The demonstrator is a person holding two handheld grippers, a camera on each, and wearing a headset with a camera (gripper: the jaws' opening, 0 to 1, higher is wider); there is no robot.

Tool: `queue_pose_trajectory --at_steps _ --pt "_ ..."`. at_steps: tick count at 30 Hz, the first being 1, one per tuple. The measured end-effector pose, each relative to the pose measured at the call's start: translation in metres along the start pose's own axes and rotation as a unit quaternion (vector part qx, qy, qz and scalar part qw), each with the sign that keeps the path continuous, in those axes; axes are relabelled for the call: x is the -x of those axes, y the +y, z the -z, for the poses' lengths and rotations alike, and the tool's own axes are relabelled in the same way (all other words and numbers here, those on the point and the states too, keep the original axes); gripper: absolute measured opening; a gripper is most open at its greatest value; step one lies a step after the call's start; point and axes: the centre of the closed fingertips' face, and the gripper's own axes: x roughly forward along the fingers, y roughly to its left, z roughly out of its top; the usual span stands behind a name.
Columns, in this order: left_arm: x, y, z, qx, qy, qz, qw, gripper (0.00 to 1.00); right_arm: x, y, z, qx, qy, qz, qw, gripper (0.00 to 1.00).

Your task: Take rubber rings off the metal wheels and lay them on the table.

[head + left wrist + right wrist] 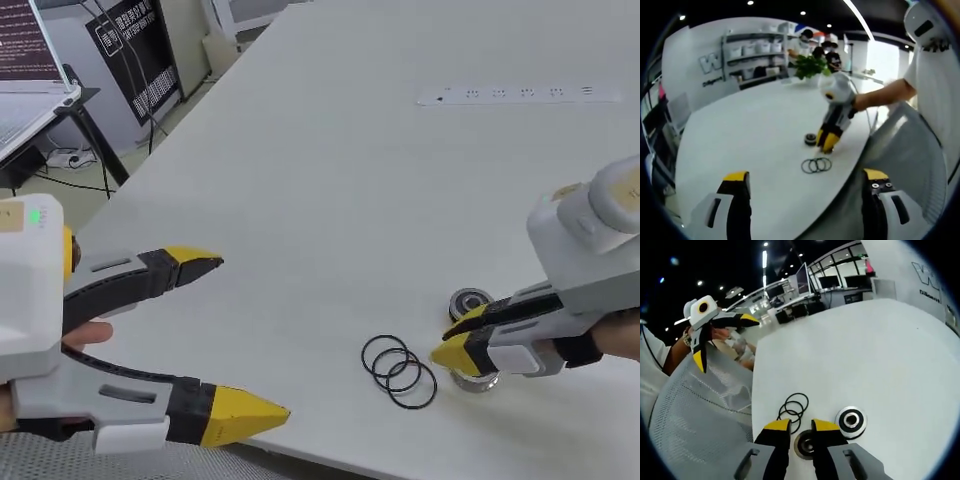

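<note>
Rings of black rubber lie freed near the white table's edge; right gripper, grasp unclear, straddles a silver metal wheel; left gripper gapes idle.

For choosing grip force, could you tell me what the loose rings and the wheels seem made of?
Rings: thin, matte black loops, likely rubber. Wheels: shiny silvery rims, probably polished metal; the dark centres I cannot tell.

White table. Three overlapping rubber rings laid at lower centre-right; upper wheel, lower wheel just right. Power strip seen upper right of frame.
</note>
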Motion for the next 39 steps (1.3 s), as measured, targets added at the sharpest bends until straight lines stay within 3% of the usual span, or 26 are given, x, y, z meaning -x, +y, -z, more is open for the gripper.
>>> queue_pose_trajectory --at_steps 12,17,24,33,39 --pt "-0.005 0.002 -0.011 -0.017 0.0 0.006 0.9998 0.93 0.018 -0.006 -0.017 0.008 -0.042 0.013 0.999 0.25" --pt "-0.01 0.002 -0.015 -0.022 -0.002 0.011 0.9997 0.93 0.027 -0.01 -0.028 -0.019 -0.079 0.009 0.9967 0.26" --pt "-0.02 0.002 -0.022 -0.035 -0.003 0.018 0.9992 0.91 0.045 -0.025 -0.039 -0.033 -0.124 0.026 0.9913 0.28" --pt "-0.03 0.006 -0.038 -0.057 -0.009 0.028 0.9979 0.9 0.061 -0.044 -0.037 -0.057 -0.156 0.042 0.9853 0.29" --pt "-0.037 0.007 -0.045 -0.064 -0.012 0.036 0.9973 0.9 0.065 -0.055 -0.027 -0.068 -0.155 0.054 0.9842 0.29"
